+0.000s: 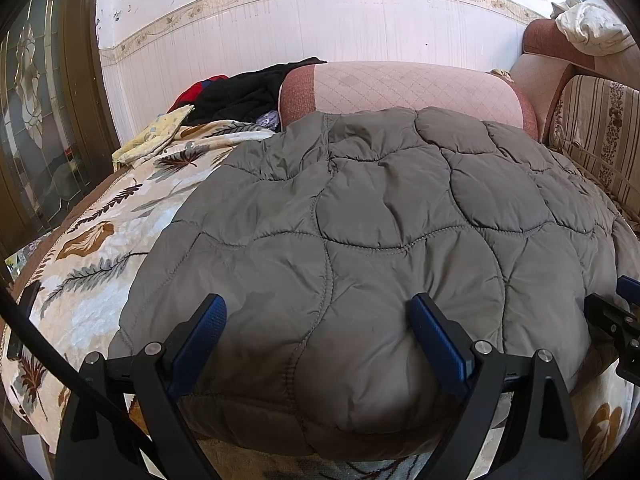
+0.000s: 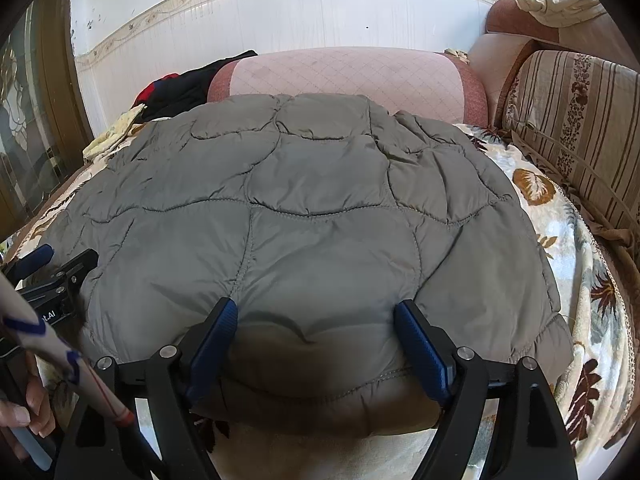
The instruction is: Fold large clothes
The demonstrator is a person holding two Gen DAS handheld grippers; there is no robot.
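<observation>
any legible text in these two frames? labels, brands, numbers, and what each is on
"t.AI": white letters on the black body of the left gripper, seen at the left edge of the right wrist view; the start of the word is cut off.
Nothing else is readable: no label or print shows on the grey quilted jacket, the leaf-print cover or the right gripper.

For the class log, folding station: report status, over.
Left gripper and right gripper open at near hem of grey quilted jacket. Jacket flat on leaf-print blanket. Nothing lying on it.
</observation>
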